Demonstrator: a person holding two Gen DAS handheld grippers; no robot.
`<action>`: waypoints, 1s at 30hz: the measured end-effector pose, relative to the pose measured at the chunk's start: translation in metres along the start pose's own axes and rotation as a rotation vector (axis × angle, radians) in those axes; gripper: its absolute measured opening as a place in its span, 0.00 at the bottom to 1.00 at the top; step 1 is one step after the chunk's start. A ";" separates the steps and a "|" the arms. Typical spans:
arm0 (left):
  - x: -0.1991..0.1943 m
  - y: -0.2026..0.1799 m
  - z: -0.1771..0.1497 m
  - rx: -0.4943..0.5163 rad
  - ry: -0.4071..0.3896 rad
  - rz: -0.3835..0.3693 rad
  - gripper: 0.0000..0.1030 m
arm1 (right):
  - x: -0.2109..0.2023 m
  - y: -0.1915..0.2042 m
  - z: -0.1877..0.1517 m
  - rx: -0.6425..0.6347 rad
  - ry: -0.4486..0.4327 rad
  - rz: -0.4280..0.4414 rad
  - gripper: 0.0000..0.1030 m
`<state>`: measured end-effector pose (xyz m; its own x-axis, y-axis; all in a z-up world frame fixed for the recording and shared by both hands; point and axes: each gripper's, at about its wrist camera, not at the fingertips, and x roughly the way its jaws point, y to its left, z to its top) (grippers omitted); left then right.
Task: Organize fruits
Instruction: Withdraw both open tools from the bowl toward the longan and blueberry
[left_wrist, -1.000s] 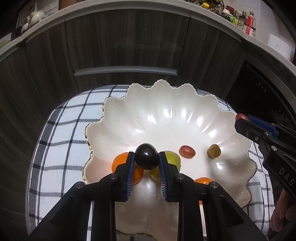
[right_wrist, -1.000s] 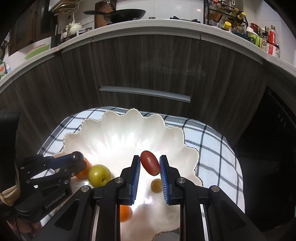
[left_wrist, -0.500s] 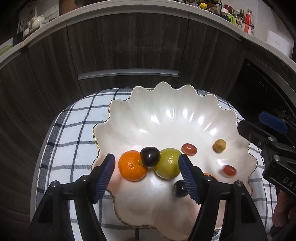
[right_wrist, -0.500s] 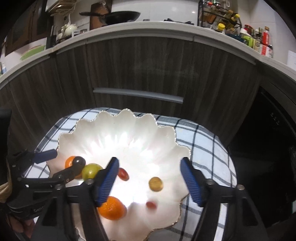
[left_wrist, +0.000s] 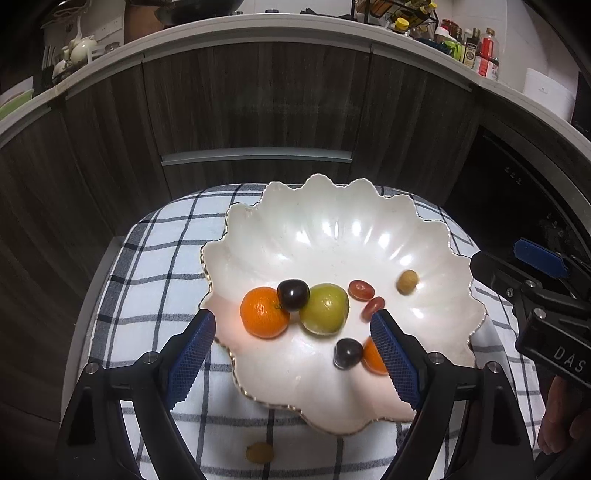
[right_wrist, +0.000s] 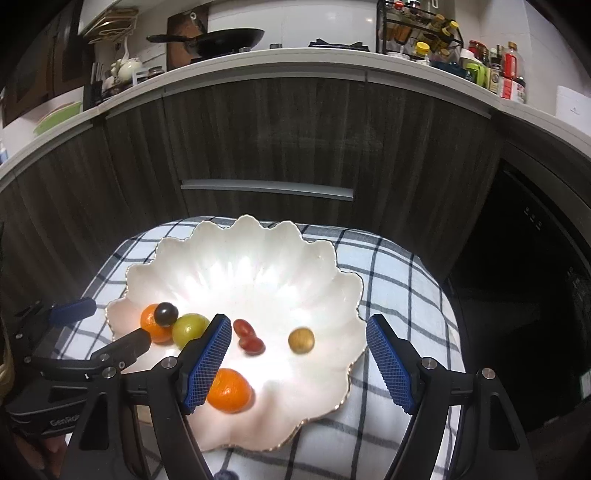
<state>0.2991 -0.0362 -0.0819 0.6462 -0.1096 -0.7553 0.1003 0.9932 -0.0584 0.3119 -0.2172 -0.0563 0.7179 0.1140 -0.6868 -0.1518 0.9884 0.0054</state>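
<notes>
While spread wide and holding nothing, left tool (left_wrist: 291, 349) hovers over near edge of scalloped white bowl (left_wrist: 369, 229), blue pads framing the fruit. Going left to right inside bowl: orange mandarin (left_wrist: 264, 312) farthest left, dark plum (left_wrist: 293, 294) perched against it and touching green fruit (left_wrist: 324, 308) just beside; then two small red oblong fruits (left_wrist: 361, 289) close together; then small tan round fruit (left_wrist: 407, 282) well apart toward right side. Nearer the front, second dark plum (left_wrist: 348, 353) touching second mandarin (left_wrist: 373, 356), partly hidden behind right pad of left tool. Beneath bowl, blue-and-white checked cloth (left_wrist: 155, 258), with small yellowish fruit (left_wrist: 260, 452) lying on it outside bowl, near front rim. Farther right, right tool (right_wrist: 297, 363) likewise gaping wide, empty, poised over bowl's front right portion; from its camera, second mandarin (right_wrist: 229, 390) sits just beside its left pad, red fruits (right_wrist: 249, 338) and tan fruit (right_wrist: 301, 340) between the pads' line of sight. Behind everything, dark wood cabinet fronts (right_wrist: 295, 140) under pale counter (right_wrist: 258, 59) crowded with pan and bottles.
</notes>
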 end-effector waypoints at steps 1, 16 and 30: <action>-0.003 0.000 -0.001 0.000 -0.003 -0.004 0.84 | -0.003 0.000 -0.001 0.003 -0.002 0.001 0.74; -0.045 0.003 -0.014 0.005 -0.054 0.002 0.84 | -0.045 0.009 -0.014 -0.002 -0.042 -0.019 0.74; -0.066 0.004 -0.036 0.022 -0.067 0.010 0.84 | -0.067 0.014 -0.033 0.020 -0.053 -0.020 0.74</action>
<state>0.2300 -0.0241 -0.0555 0.6963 -0.1030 -0.7103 0.1097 0.9933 -0.0364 0.2397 -0.2144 -0.0341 0.7555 0.0991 -0.6476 -0.1241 0.9922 0.0071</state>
